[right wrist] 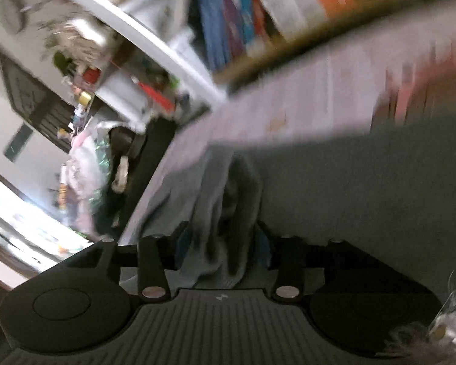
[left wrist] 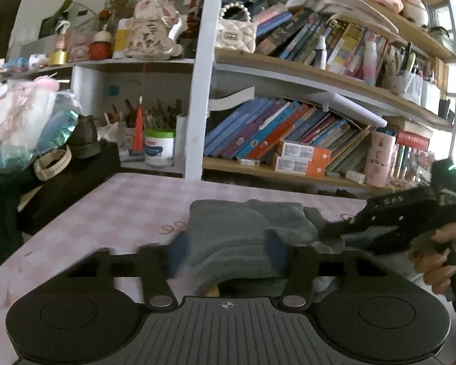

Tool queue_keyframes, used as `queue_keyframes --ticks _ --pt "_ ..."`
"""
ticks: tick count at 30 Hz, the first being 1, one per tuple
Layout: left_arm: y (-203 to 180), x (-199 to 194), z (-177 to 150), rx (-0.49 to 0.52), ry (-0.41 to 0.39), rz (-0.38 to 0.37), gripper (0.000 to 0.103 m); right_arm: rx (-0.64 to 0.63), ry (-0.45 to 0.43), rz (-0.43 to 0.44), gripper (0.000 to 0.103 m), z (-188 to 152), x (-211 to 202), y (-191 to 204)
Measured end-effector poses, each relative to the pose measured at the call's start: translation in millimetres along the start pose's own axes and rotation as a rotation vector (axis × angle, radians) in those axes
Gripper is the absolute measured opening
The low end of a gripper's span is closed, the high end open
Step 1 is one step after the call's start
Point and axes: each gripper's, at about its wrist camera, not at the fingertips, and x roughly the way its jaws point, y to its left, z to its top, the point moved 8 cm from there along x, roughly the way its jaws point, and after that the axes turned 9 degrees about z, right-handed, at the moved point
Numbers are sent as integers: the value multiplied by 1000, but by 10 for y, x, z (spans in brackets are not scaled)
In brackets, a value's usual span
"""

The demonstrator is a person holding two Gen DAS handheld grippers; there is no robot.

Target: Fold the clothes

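A grey garment lies bunched on the pink checked tablecloth. My left gripper stands open just above its near edge, blue pads on either side of the cloth. My right gripper, seen at the right of the left wrist view, is shut on the garment's right edge. In the blurred right wrist view the gripper pinches a hanging fold of the grey garment between its fingers, tilted over the table.
A bookshelf full of books stands right behind the table. A black box with clutter and a plastic bag sit at the left edge. A pink cup stands on the lower shelf.
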Motion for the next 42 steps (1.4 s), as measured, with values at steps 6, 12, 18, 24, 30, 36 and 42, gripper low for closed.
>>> queue_keyframes --ticks 6,12,18,24,30,36,42 --pt "-166 214 -101 30 49 -18 13 -314 -17 -44 12 -39 87 242" --pt "-121 315 -290 20 122 -4 15 -248 46 -66 12 -139 278 14" --pt "7 110 -87 -39 19 -1 75 -243 9 -24 18 -108 -86 57" --pt "318 442 -48 -189 104 4 75 -363 77 -77 41 -246 -459 -80" --pt "381 907 -181 -332 260 -50 74 -366 104 -88 47 -368 -685 -285" --pt "365 1089 -279 -449 321 -91 45 -333 90 -61 48 -387 -750 -367" --pt "414 1035 -80 -409 257 -33 28 -339 62 -67 49 -411 -778 -315"
